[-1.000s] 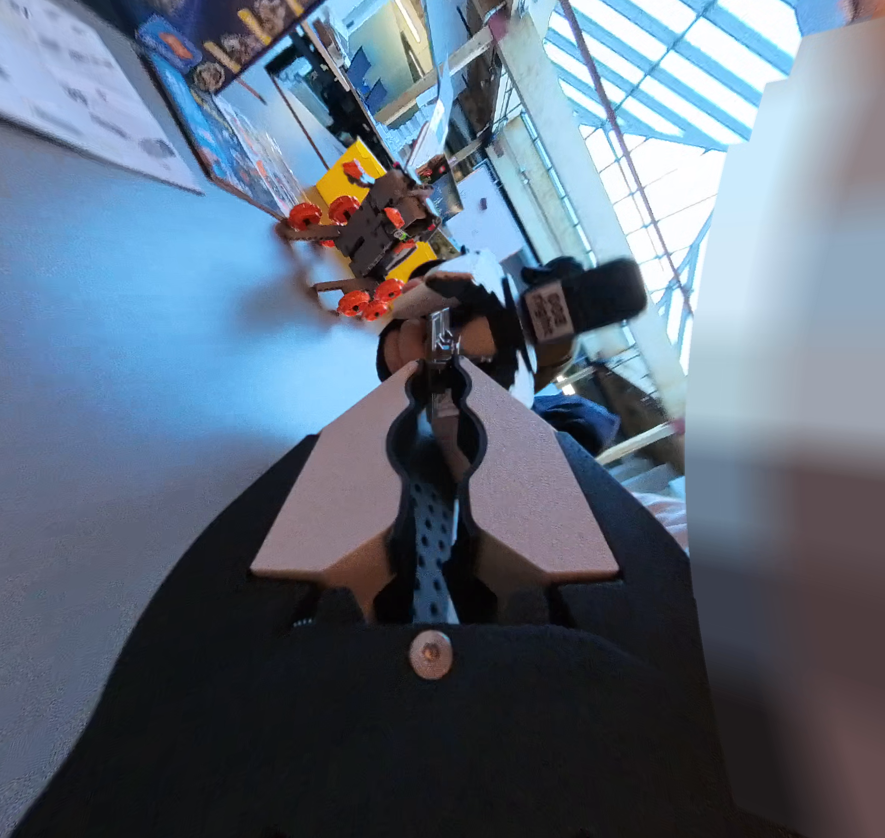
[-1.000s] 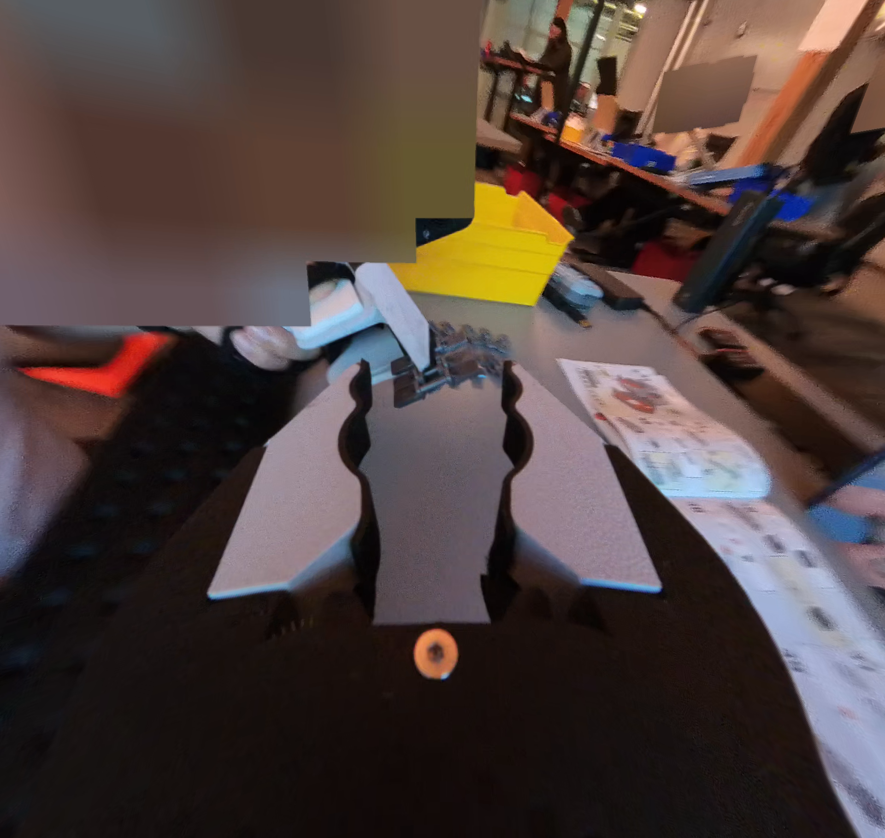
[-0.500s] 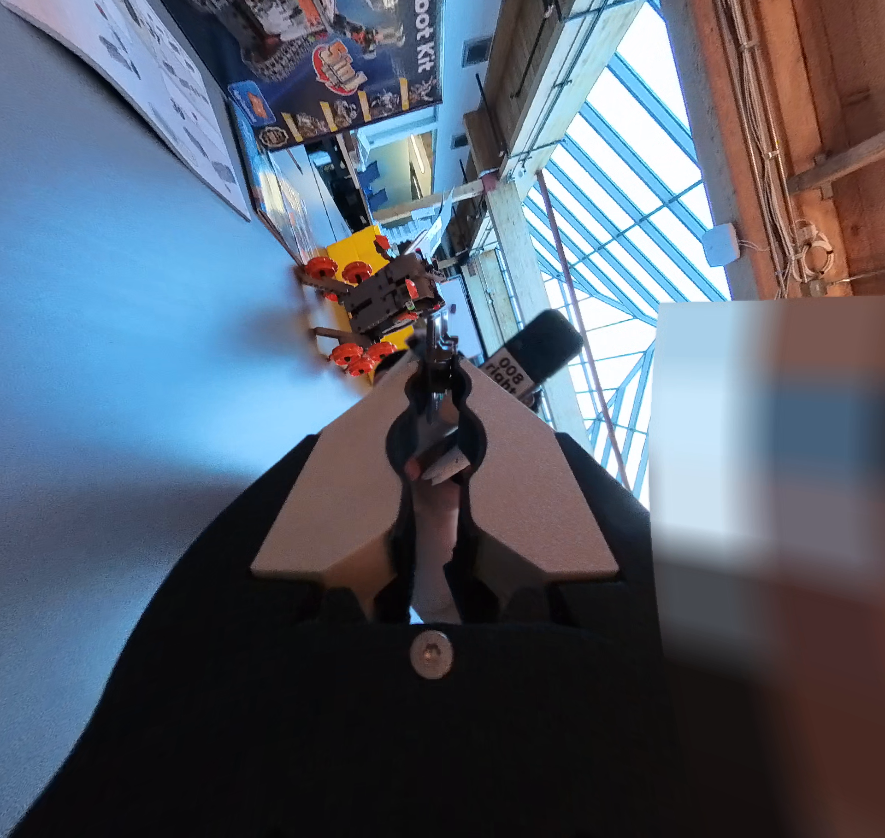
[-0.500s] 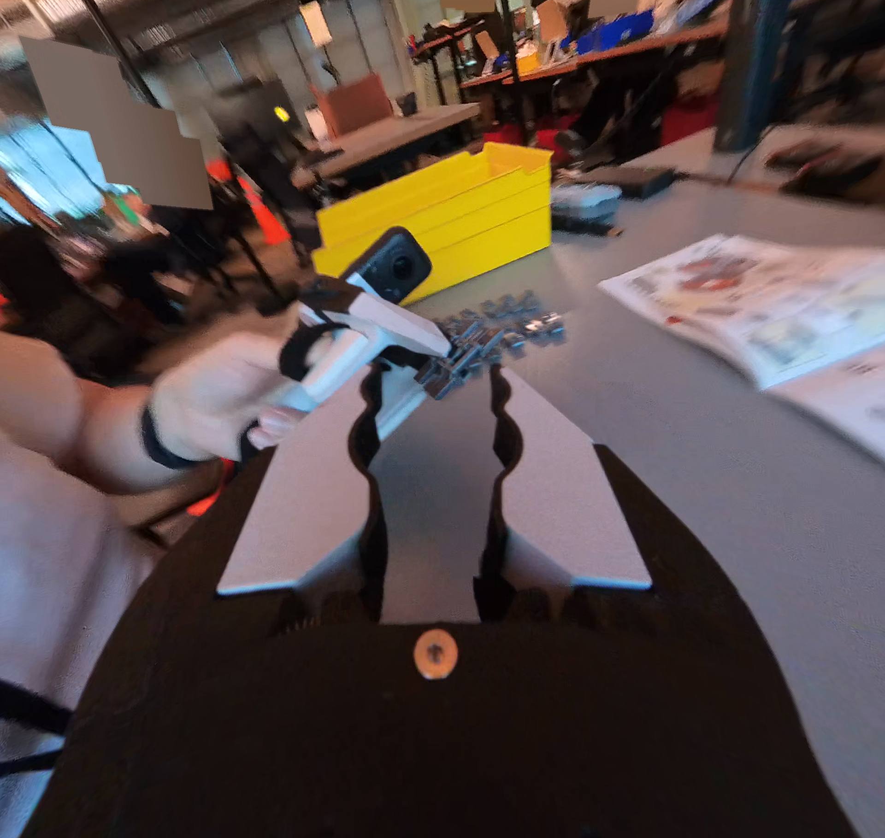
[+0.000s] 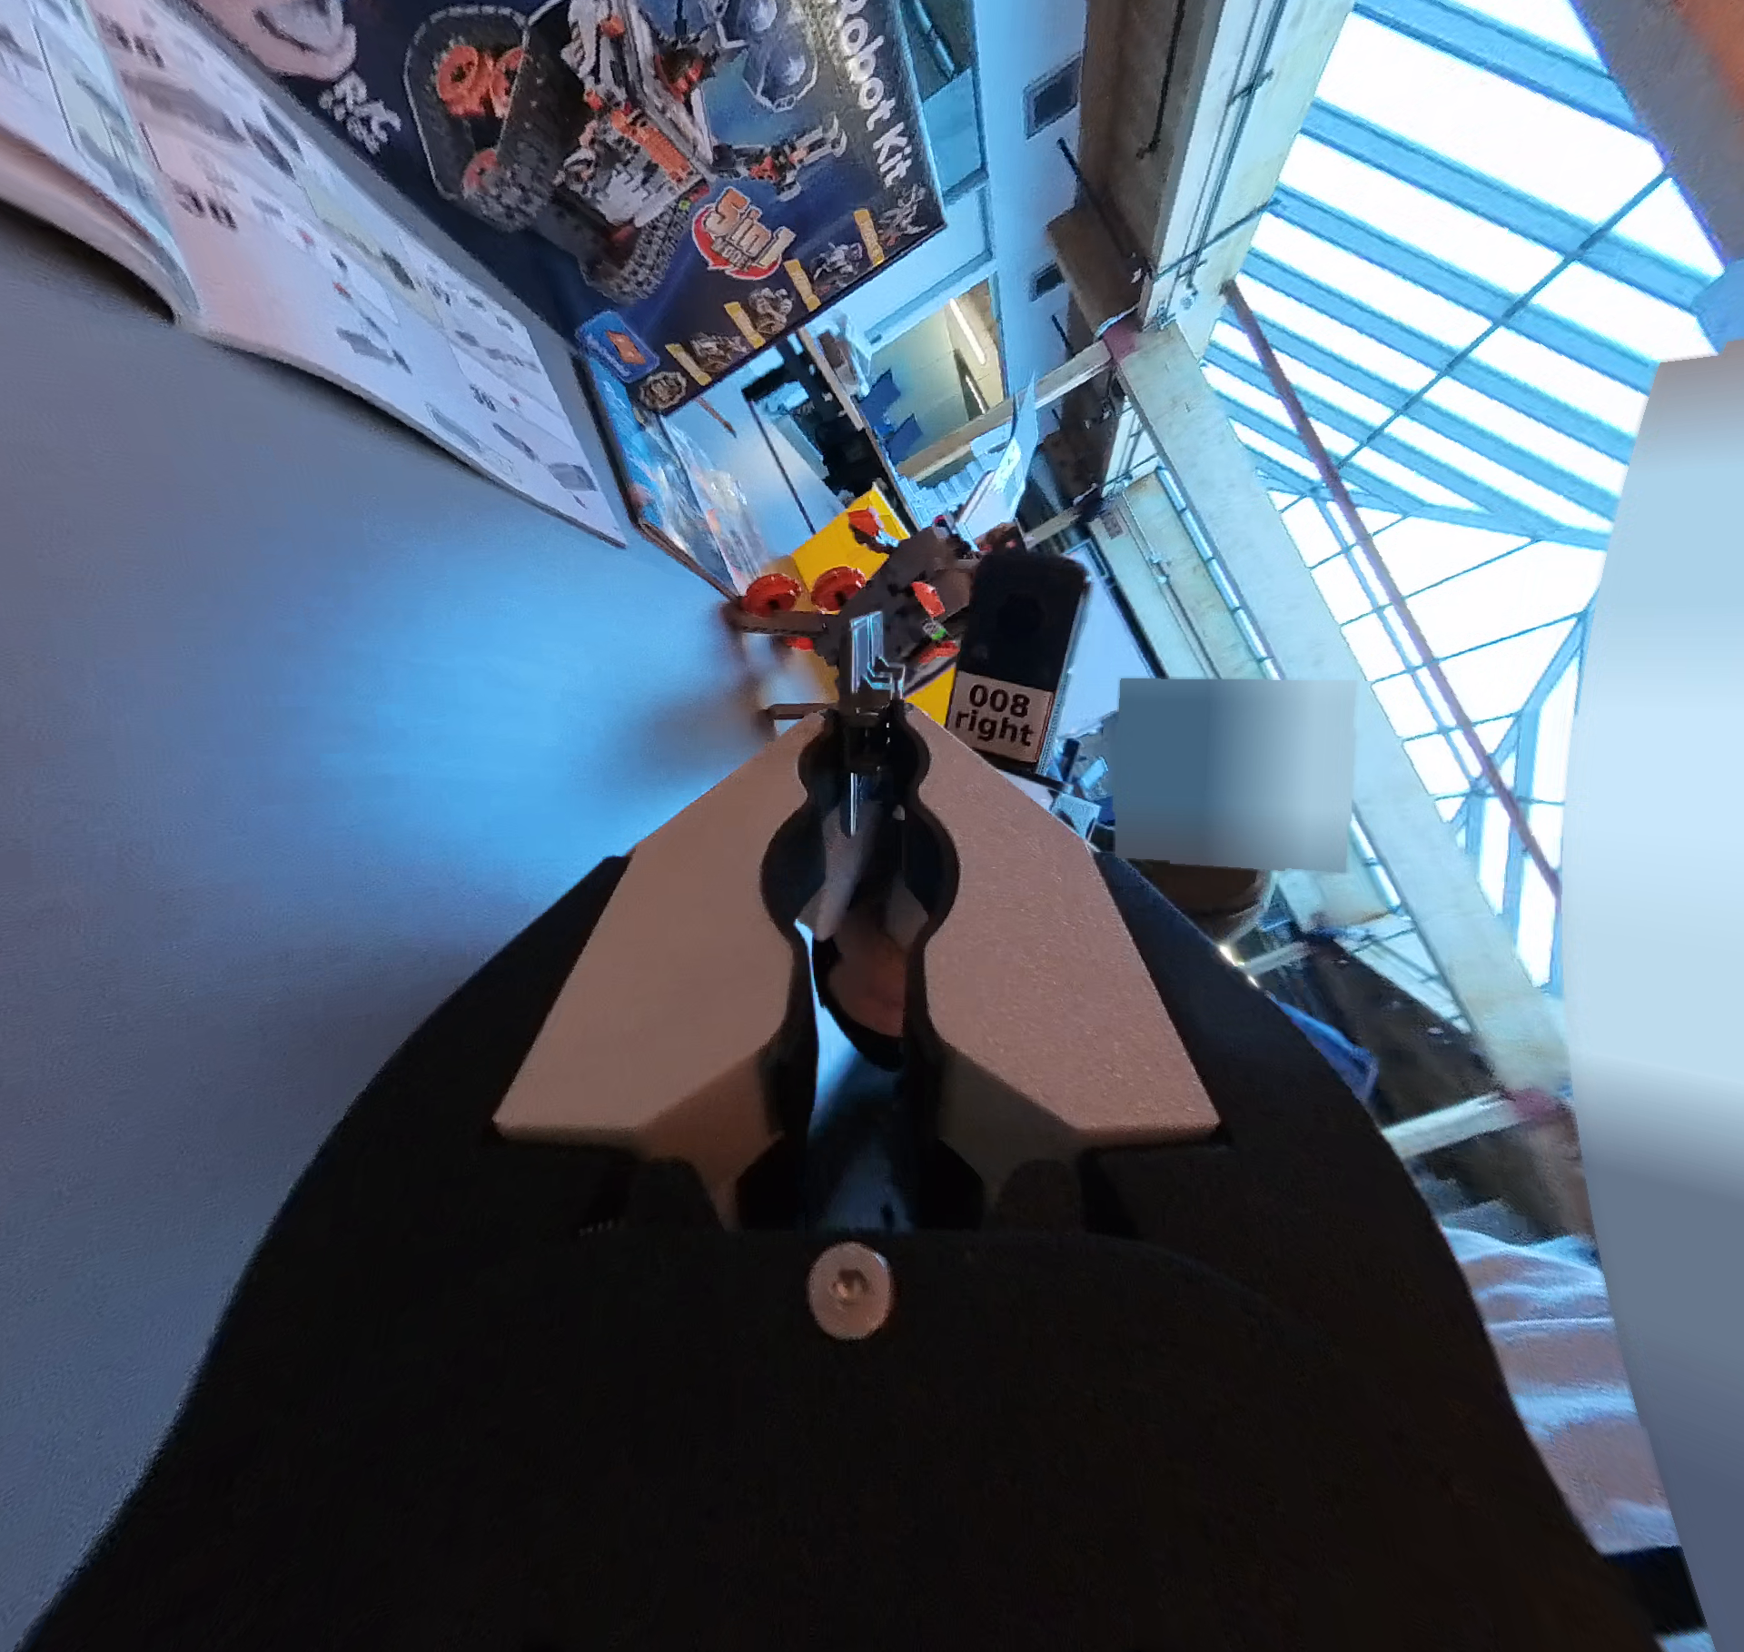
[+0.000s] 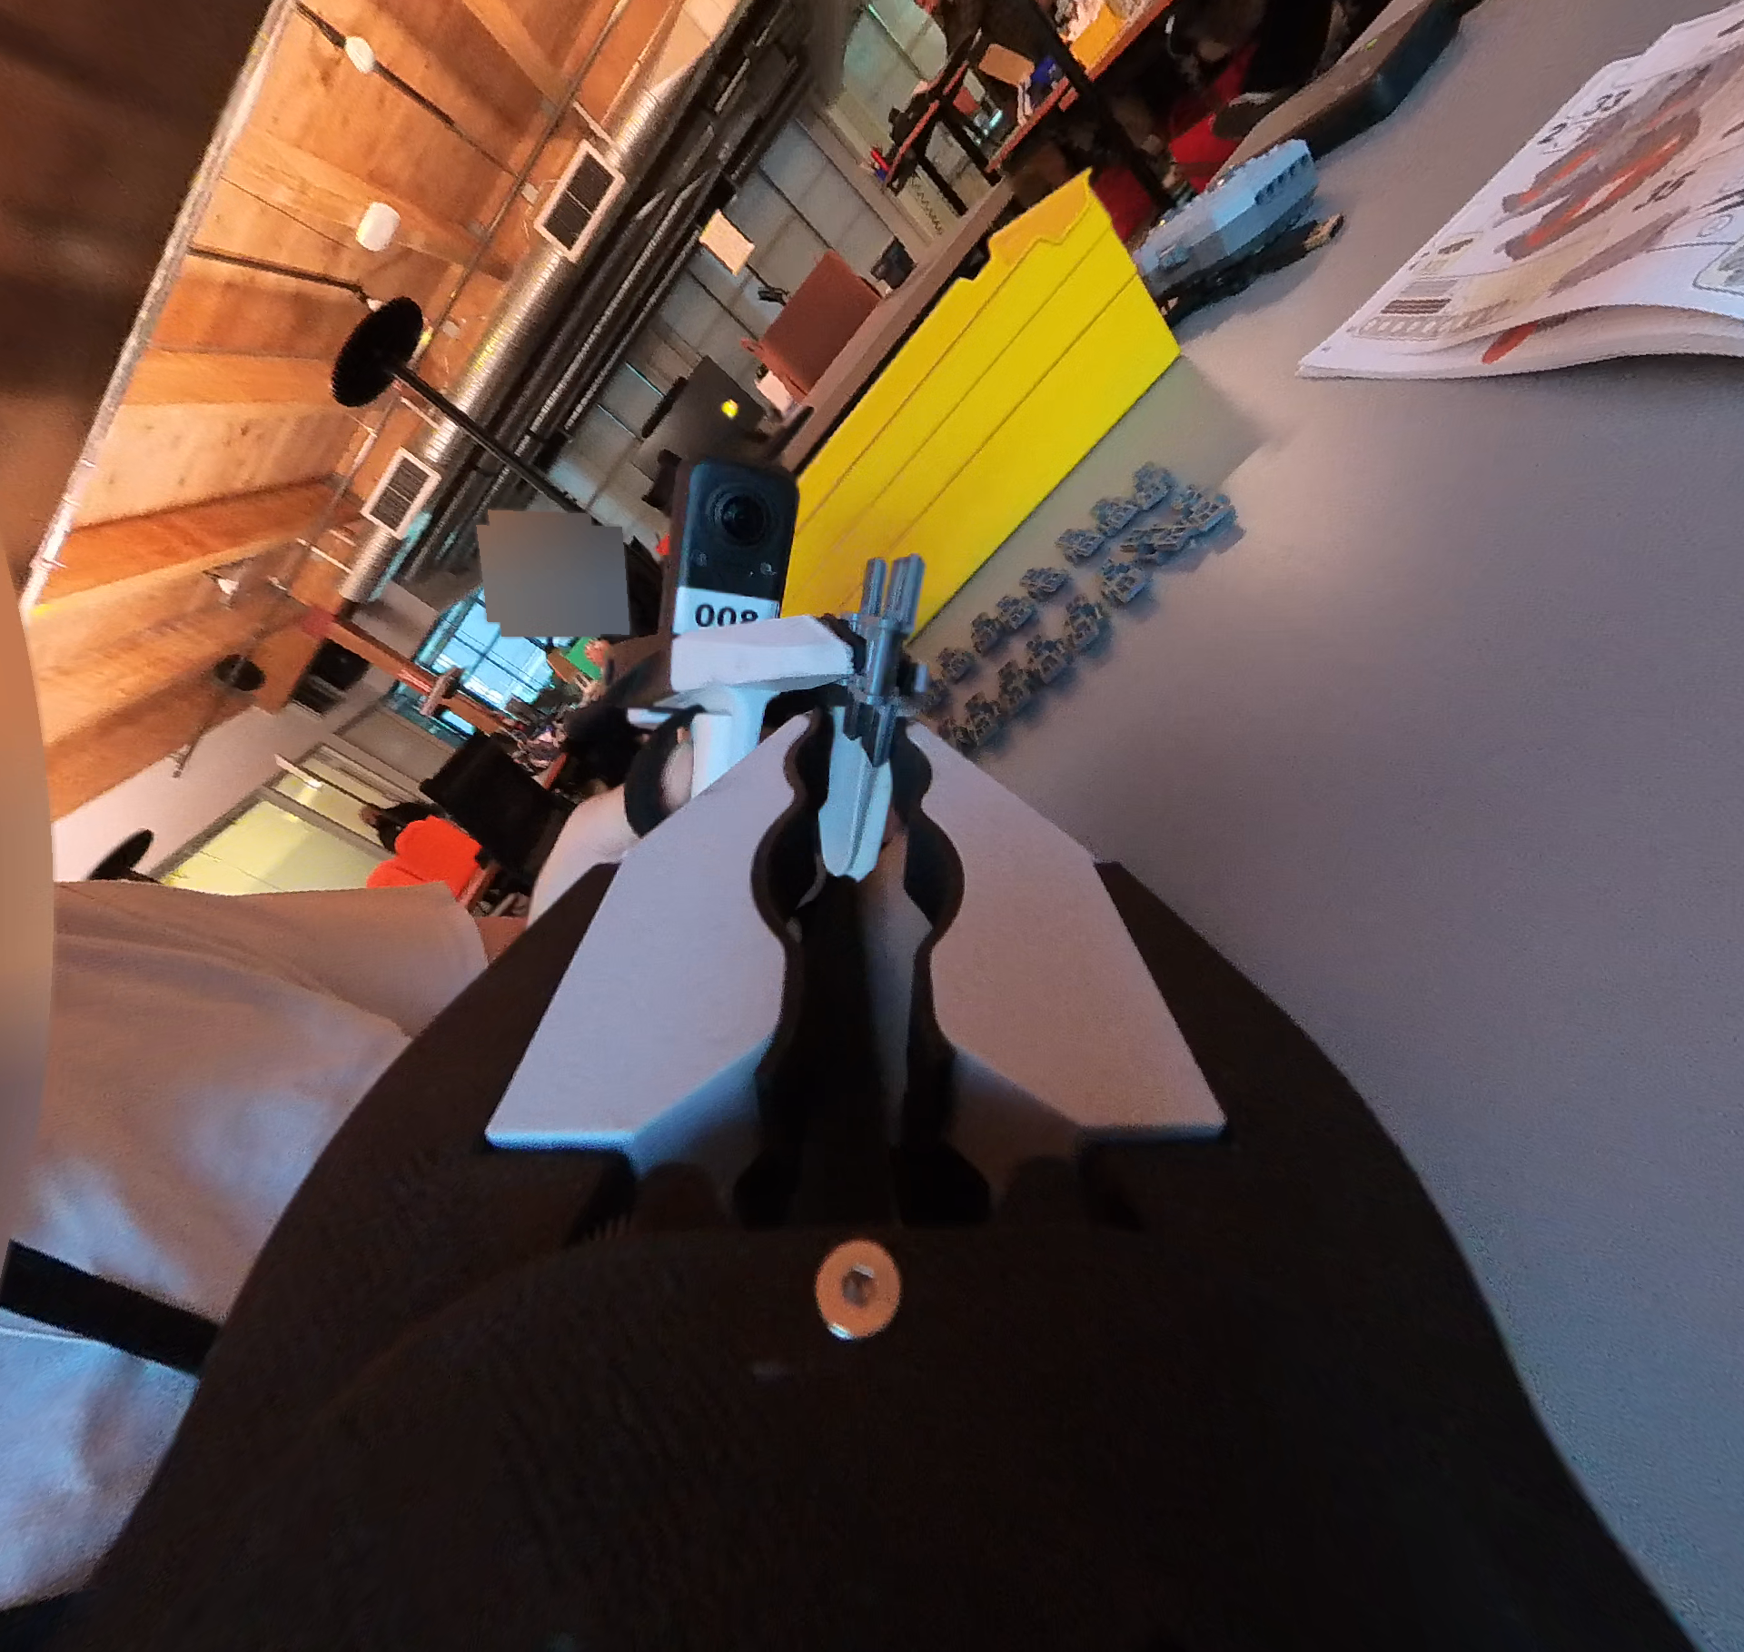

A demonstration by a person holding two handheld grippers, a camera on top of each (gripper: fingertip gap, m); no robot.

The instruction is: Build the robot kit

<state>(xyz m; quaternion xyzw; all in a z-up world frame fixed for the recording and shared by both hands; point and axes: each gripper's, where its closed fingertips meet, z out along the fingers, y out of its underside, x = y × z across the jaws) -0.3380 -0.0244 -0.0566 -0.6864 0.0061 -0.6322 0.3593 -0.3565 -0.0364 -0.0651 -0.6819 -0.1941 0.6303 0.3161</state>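
My left gripper [image 5: 863,727] is shut on a small grey chain of track links [image 5: 866,673] that sticks out past its tips. My right gripper [image 6: 863,731] is shut on the same grey link piece [image 6: 885,644], held above the grey table [image 6: 1416,757]. The two grippers meet almost at right angles; the left one's white fingers [image 6: 755,654] come in from the left. The right gripper's black camera body [image 5: 1014,635] shows just behind the piece. Several loose grey links [image 6: 1085,606] lie on the table beyond.
A yellow bin [image 6: 981,437] stands behind the links. A dark model with orange wheels [image 5: 849,597], a printed kit box [image 5: 661,144] and an open booklet [image 6: 1585,238] are on the table. A grey block [image 6: 1227,210] and a black adapter [image 6: 1368,88] lie farther back. Both grippers' tips are close together, under 4 cm apart.
The right gripper was open and has closed on the link piece held by the left gripper. Both views have tilted and the grippers have come together.
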